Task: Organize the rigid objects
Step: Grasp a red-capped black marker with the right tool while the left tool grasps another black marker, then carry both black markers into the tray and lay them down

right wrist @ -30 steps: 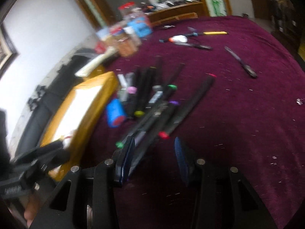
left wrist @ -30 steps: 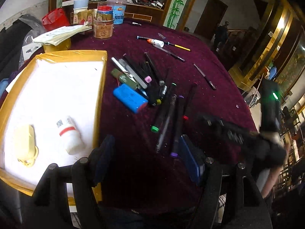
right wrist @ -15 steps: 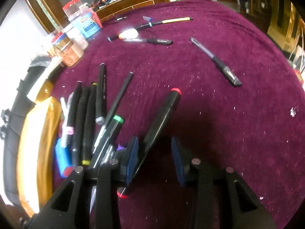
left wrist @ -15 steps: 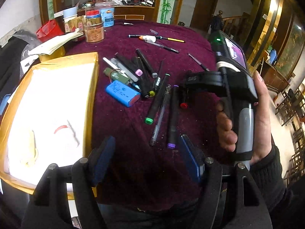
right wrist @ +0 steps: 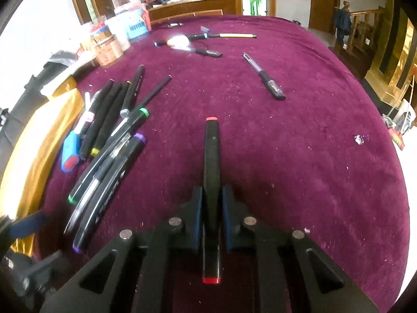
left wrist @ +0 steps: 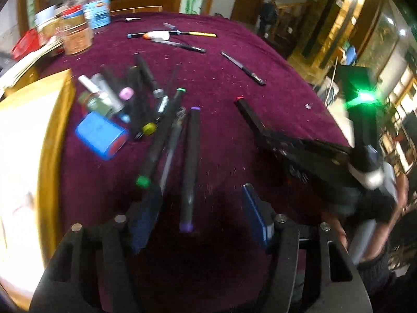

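Several black markers lie in a pile on the maroon tablecloth (right wrist: pixel 299 135). My right gripper (right wrist: pixel 211 203) has its jaws closing, and its blue pads press a red-capped marker (right wrist: pixel 211 156) that points away from the camera. In the left wrist view that marker (left wrist: pixel 246 114) sticks out of the right gripper (left wrist: pixel 263 135), apart from the pile. My left gripper (left wrist: pixel 199 216) hangs over the near end of a purple-capped marker (left wrist: pixel 189 172). Its jaws are closing, with the marker between them untouched. A green-capped marker (left wrist: pixel 159 140) lies just left of it.
A gold-rimmed tray (left wrist: pixel 53 135) with a white floor stands at the left. A blue case (left wrist: pixel 100 135) lies beside it. Jars (left wrist: pixel 77 35) stand at the back left. Loose pens (left wrist: pixel 172 35) and one pen (left wrist: pixel 242 67) lie farther back. A hand (left wrist: pixel 401 190) holds the right gripper.
The right gripper has shut on the red-capped marker and drawn it right, out of the pile. The left gripper has come down over the purple-capped marker, its jaws narrower.
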Available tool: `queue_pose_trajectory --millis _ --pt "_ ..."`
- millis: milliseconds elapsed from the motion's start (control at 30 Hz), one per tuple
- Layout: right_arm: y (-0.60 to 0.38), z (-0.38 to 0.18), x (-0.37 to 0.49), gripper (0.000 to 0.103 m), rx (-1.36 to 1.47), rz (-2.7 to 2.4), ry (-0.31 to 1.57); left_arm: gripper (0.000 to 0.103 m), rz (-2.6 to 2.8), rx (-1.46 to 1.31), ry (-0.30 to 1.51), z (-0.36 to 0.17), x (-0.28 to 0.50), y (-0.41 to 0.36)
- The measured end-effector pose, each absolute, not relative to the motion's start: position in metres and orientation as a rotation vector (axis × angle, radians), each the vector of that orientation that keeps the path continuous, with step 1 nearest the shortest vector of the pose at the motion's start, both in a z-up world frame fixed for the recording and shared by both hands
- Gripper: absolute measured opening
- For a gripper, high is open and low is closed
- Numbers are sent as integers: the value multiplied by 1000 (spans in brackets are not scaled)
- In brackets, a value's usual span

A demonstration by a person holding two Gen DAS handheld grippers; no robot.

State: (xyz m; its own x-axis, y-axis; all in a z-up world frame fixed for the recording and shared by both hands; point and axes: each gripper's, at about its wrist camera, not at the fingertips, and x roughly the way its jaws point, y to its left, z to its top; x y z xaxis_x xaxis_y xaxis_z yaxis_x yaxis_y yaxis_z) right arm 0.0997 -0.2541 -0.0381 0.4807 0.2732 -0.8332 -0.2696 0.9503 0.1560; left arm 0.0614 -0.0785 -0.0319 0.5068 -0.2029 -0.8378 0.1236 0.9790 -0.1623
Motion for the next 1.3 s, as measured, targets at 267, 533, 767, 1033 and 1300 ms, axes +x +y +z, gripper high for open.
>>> queue_pose_trajectory --millis 267,533,767,1033,1300 --pt "-256 -38 101 13 40 345 1008 30 -200 -47 1075 -53 86 -93" --pt "-257 -37 99 13 29 338 1003 12 -137 14 1044 -56 96 -104" --pt "-254 -31 90 13 51 385 968 12 -140 -162 949 -16 53 -68" --pt "-204 14 48 13 128 710 847 12 91 -396 790 39 -5 59" --pt "-82 27 62 13 84 962 936 12 305 -507 866 1 3 153"
